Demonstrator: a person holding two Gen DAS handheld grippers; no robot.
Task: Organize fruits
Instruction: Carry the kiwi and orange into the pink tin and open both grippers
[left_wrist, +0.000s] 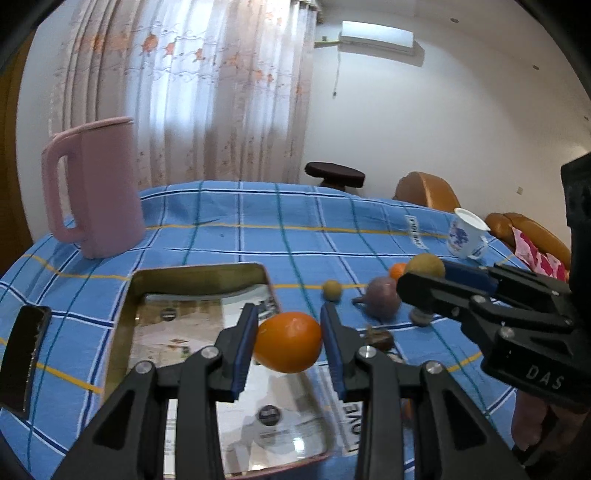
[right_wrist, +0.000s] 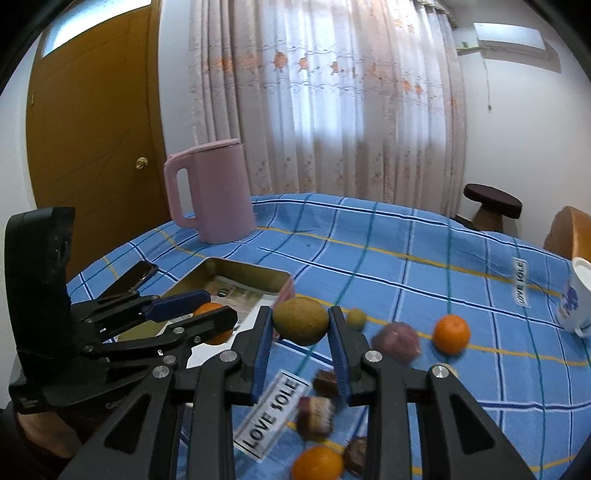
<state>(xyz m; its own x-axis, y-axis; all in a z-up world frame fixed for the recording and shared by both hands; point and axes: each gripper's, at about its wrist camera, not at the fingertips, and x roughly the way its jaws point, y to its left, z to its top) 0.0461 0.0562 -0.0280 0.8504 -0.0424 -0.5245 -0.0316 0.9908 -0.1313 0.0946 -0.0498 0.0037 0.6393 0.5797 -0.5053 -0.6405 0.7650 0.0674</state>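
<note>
Clamping an orange fruit (left_wrist: 287, 341), the left hand-held gripper (left_wrist: 288, 341) hangs over the tin tray (left_wrist: 155, 280); the right hand-held gripper (right_wrist: 300, 326) pinches a brownish-green fruit (right_wrist: 301, 320).

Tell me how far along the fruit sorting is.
Nothing looks finished: the metal tray shows no fruit inside. In hand: left gripper holds an orange fruit over it; right gripper holds a greenish-brown fruit. Left on the cloth: a small orange, purple fruit, small green fruit.

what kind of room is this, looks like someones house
Most likely a room in a home, maybe a living or dining room: a table under a blue checked cloth, floral curtains over a window, a wooden door and a wall air conditioner.
</note>
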